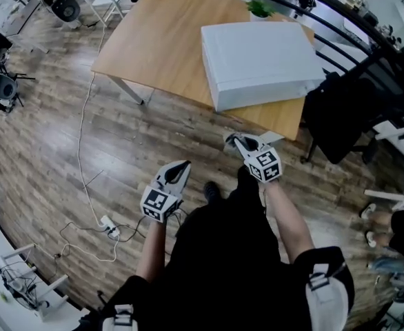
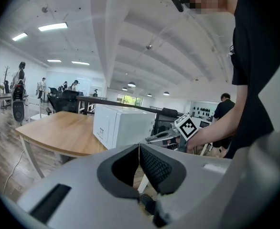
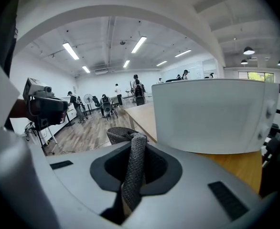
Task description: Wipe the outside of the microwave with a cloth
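Note:
The white microwave (image 1: pixel 257 61) stands on the wooden table (image 1: pixel 154 40), near its right front edge. My right gripper (image 1: pixel 235 141) hangs just short of that edge, below the microwave's front corner. In the right gripper view my right gripper (image 3: pixel 135 142) is shut on a grey knitted cloth (image 3: pixel 133 171), and the microwave (image 3: pixel 211 113) fills the right side close ahead. My left gripper (image 1: pixel 181 165) is lower and to the left, over the floor. Its jaws (image 2: pixel 140 149) are shut on nothing. It faces the microwave (image 2: pixel 121 125) and the right gripper (image 2: pixel 166 136).
A black office chair (image 1: pixel 340 116) stands right of the table. A small potted plant (image 1: pixel 259 9) sits behind the microwave. A power strip with white cable (image 1: pixel 109 226) lies on the wood floor at left. Another person's feet (image 1: pixel 371 223) show at far right.

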A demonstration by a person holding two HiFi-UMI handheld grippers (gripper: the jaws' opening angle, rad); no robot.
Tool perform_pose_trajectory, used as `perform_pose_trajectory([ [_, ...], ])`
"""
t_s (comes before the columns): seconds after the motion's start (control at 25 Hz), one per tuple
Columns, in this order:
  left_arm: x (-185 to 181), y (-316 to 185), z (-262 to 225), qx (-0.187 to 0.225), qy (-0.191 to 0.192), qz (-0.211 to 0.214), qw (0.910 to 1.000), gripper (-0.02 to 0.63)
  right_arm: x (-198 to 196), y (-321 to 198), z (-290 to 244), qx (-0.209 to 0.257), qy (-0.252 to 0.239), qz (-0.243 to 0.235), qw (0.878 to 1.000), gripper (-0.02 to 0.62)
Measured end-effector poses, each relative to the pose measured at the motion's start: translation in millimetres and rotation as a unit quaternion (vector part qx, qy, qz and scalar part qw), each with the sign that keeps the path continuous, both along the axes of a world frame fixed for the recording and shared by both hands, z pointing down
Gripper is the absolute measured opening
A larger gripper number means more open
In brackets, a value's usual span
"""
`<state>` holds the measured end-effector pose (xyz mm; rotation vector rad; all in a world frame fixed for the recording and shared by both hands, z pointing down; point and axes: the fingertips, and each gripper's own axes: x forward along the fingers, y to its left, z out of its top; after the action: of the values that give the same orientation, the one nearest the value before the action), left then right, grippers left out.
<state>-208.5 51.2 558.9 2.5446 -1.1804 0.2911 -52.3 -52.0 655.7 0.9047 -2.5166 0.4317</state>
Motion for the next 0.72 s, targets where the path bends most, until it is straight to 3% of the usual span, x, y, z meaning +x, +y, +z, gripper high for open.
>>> perform_pose_trajectory([
  [0.4, 31, -3, 4, -0.002, -0.005, 0.054, 0.9985, 0.006, 56, 34, -25, 0.022, 0.017, 0.032, 0.999, 0.032],
  [0.72, 51, 0, -1, -0.002, -0.003, 0.031, 0.9995, 0.006, 91, 43, -54, 0.053, 0.024, 0.025, 0.998, 0.032],
])
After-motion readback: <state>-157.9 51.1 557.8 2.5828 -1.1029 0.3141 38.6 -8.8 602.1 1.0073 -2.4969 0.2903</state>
